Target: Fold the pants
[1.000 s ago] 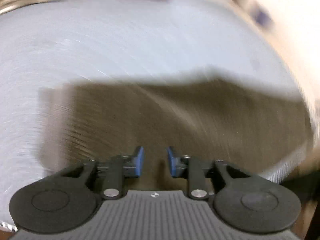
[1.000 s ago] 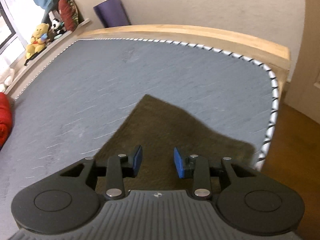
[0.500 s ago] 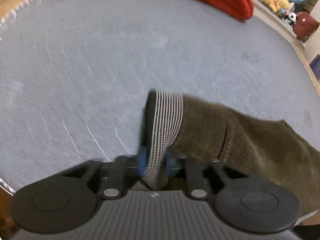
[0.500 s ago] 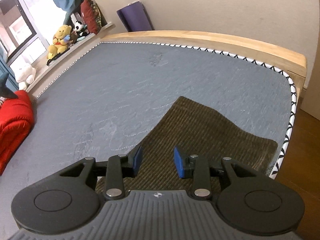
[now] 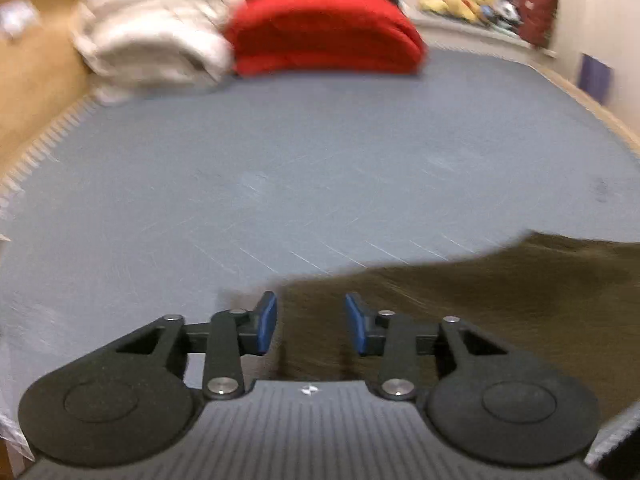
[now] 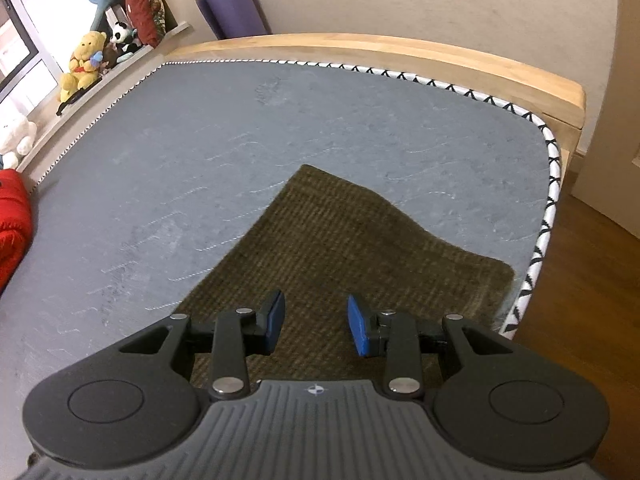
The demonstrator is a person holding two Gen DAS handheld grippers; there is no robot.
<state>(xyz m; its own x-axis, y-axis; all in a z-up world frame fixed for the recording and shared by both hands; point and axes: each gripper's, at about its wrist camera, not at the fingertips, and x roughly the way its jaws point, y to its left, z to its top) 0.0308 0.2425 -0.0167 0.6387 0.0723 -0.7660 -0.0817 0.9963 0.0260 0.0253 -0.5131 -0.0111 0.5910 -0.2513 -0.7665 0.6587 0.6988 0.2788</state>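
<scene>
The olive-brown corduroy pants [image 6: 352, 240] lie flat on the grey mattress [image 6: 240, 140], near its right edge. In the left wrist view the pants [image 5: 480, 292] spread from under the gripper out to the right, blurred by motion. My left gripper [image 5: 311, 326] is open and empty, just above the left edge of the pants. My right gripper [image 6: 316, 326] is open and empty, hovering over the pants.
A red folded blanket [image 5: 324, 32] and white bedding [image 5: 152, 48] are piled at the far end of the mattress. A wooden bed frame [image 6: 400, 46] runs round it. Stuffed toys [image 6: 82, 64] sit on a window ledge. A purple roll [image 6: 232, 12] leans on the wall.
My left gripper held the striped waistband half a second ago; it has let go and now is open above the flat pants. The right gripper stayed open and lifted slightly.
</scene>
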